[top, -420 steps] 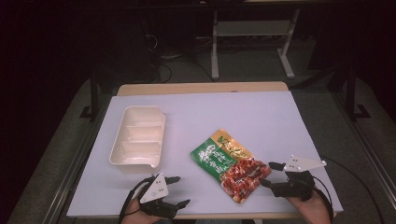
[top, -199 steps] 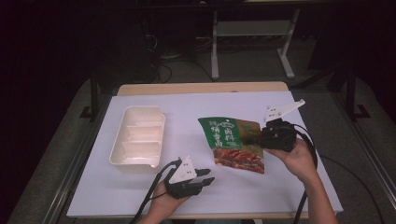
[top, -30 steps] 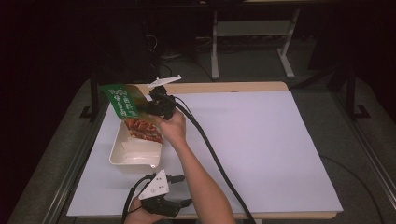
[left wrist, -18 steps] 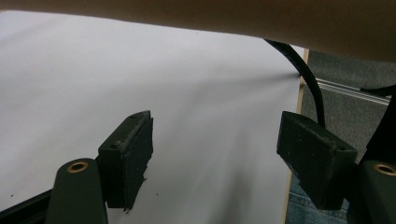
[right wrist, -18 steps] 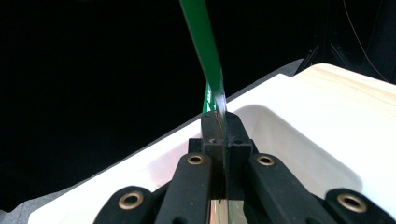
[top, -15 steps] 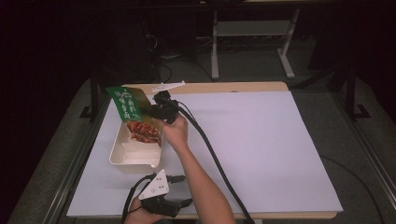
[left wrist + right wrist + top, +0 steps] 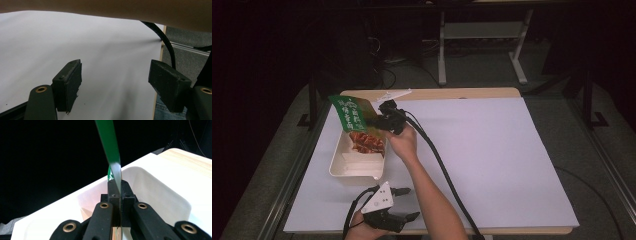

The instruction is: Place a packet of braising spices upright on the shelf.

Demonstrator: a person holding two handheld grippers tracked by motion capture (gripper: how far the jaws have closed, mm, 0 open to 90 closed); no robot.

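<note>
A green and red snack packet (image 7: 357, 122) hangs tilted over the far end of the cream food tray (image 7: 343, 167), its red lower end down inside the tray. My right gripper (image 7: 379, 121) is shut on the packet's edge; in the right gripper view the thin green edge of the packet (image 7: 110, 147) runs up from between the closed jaws of the right gripper (image 7: 117, 191), with the tray's wall (image 7: 160, 192) behind. My left gripper (image 7: 404, 204) rests near the table's front edge, open, and the left gripper (image 7: 115, 83) has bare white table between its jaws.
The white table top (image 7: 492, 150) stretches to the right of the tray. The right forearm (image 7: 432, 200) and the black cable (image 7: 447, 175) cross the table from the front edge. The table's wooden far edge (image 7: 462, 93) lies behind the tray.
My right gripper has lowered the packet toward me, so its red end now sits inside the tray. The left gripper has stayed put.
</note>
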